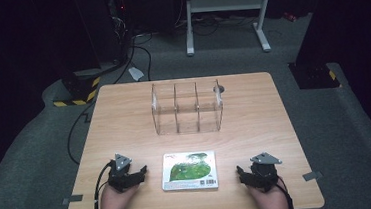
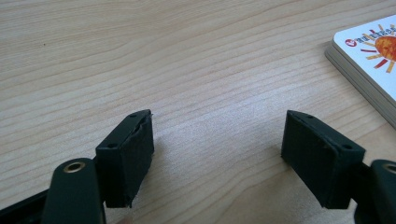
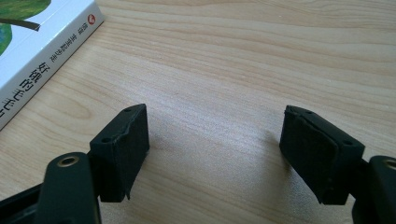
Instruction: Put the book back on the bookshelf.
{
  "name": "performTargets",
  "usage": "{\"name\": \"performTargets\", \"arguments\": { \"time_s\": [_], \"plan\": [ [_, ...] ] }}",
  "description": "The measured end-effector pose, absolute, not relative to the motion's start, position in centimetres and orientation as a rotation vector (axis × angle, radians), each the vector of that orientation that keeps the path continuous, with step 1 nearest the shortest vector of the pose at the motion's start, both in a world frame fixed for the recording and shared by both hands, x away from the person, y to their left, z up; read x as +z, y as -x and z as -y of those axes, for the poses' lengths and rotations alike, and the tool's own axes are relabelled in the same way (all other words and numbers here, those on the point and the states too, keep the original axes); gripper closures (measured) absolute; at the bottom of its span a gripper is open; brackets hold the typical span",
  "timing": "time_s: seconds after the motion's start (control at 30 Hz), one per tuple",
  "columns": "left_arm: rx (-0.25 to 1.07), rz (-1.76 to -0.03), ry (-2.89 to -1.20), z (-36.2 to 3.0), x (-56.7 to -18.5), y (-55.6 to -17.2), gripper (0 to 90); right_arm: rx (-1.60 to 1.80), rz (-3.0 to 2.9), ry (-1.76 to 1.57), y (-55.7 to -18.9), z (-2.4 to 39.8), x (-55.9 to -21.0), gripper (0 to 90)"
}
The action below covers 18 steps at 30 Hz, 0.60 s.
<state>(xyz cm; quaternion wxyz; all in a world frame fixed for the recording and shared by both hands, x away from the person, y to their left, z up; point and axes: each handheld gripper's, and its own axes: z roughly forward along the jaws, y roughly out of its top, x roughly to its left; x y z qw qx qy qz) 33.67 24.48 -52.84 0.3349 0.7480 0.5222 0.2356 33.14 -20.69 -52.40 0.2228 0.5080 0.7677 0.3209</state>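
A white picture book (image 1: 189,170) with a green cover drawing lies flat near the table's front edge, between my two hands. Its corner with a red sun shows at the right of the left gripper view (image 2: 373,60), and its spine with printed characters at the left of the right gripper view (image 3: 42,51). My left gripper (image 1: 137,172) rests to the left of the book, its jaws wide apart over bare wood (image 2: 217,140). To the book's right sits my right gripper (image 1: 241,173), also open with nothing between its pads (image 3: 215,144).
A clear plastic organizer (image 1: 187,107) with three compartments stands at the middle of the wooden table (image 1: 124,119), behind the book. A small round grey thing (image 1: 219,88) lies by its far right corner. Beyond the table are cables and a white stand's legs (image 1: 226,16).
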Motion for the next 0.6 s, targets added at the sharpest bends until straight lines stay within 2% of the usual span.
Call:
{"name": "performTargets", "arguments": {
  "time_s": [0.6],
  "plan": [
    [0.623, -1.379, -1.942, -24.46, -52.85, -33.64, 25.7, 0.889, -2.120, -1.405, -33.14, 20.66, -52.40, 24.1]
  ]
}}
